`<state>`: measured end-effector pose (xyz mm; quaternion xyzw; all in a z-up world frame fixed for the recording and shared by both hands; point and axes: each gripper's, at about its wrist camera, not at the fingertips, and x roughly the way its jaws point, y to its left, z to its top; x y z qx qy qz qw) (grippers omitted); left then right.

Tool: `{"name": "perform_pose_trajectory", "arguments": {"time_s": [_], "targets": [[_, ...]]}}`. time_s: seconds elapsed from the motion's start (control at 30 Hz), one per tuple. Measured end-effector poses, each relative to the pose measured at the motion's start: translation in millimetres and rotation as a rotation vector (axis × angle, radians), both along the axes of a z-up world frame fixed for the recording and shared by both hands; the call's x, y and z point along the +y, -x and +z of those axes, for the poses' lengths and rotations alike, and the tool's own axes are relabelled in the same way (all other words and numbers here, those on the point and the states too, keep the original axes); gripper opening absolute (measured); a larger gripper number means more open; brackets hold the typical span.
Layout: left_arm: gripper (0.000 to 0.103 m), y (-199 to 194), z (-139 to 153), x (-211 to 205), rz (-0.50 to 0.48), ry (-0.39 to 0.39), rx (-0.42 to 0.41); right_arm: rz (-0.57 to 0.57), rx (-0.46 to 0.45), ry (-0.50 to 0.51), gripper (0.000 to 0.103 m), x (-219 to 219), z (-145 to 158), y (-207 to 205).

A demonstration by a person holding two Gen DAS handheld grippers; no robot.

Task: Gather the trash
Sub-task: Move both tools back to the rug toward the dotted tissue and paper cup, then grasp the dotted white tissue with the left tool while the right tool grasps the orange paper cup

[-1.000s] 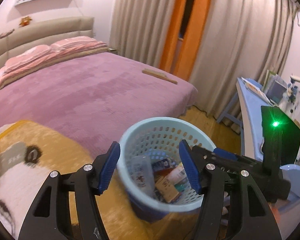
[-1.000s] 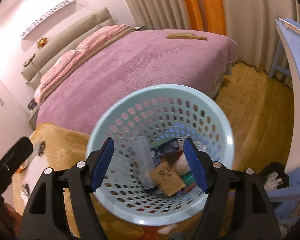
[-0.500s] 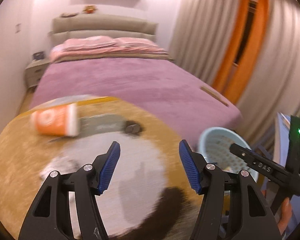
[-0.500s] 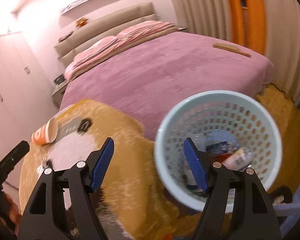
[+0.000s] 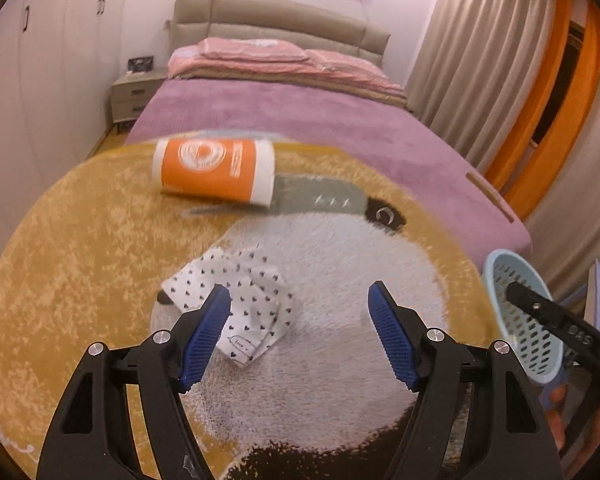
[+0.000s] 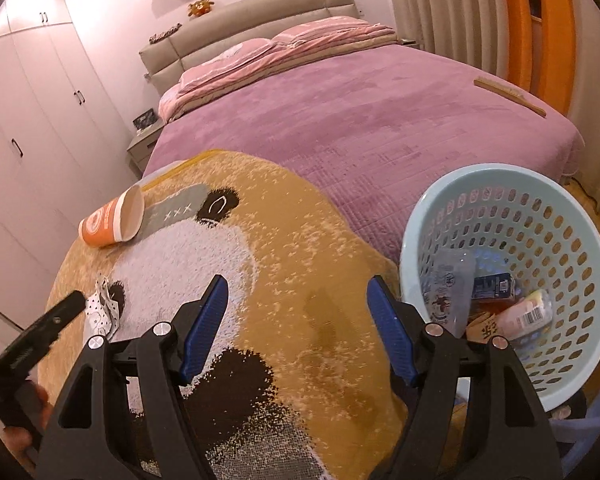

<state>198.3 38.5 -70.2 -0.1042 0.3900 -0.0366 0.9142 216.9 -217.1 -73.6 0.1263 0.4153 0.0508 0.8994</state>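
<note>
Left gripper (image 5: pixel 300 312): jaws wide, just opened further, nothing clamped; above the rug.
Right gripper (image 6: pixel 296 308): jaws wide, empty.
Crumpled heart-print paper (image 5: pixel 240 300): on the rug's white patch, by the left gripper's left finger; whether they touch cannot be told.
Orange paper cup (image 5: pixel 216 172): on its side, farther up the rug.
Rug (image 5: pixel 80 248): yellow, animal-face pattern, beside the purple bed (image 6: pixel 360 120).
Pale blue basket (image 6: pixel 420 220): right of the rug, wrappers inside.
</note>
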Motion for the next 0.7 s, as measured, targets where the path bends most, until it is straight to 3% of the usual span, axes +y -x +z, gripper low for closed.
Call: {"name": "perform_pose_trajectory", "arguments": {"time_s": [0.23, 0.33, 0.43, 0.57, 0.7], "targets": [[0.068, -15, -28, 4, 0.073, -0.035, 0.087, 0.008, 0.017, 0.004, 0.068, 2, -6, -4], [0.054, -20, -35, 8, 0.100, -0.058, 0.111, 0.016, 0.019, 0.001, 0.068, 3, -6, -7], [0.051, -20, -34, 12, 0.107, -0.053, 0.107, 0.039, 0.009, 0.008, 0.068, 12, -1, -12], [0.028, -16, -30, 21, 0.087, -0.012, 0.106, 0.107, -0.016, 0.009, 0.068, 35, 12, -21], [0.013, -7, -25, 34, 0.075, 0.019, 0.095, 0.212, -0.054, 0.023, 0.068, 72, 27, -35]]}}
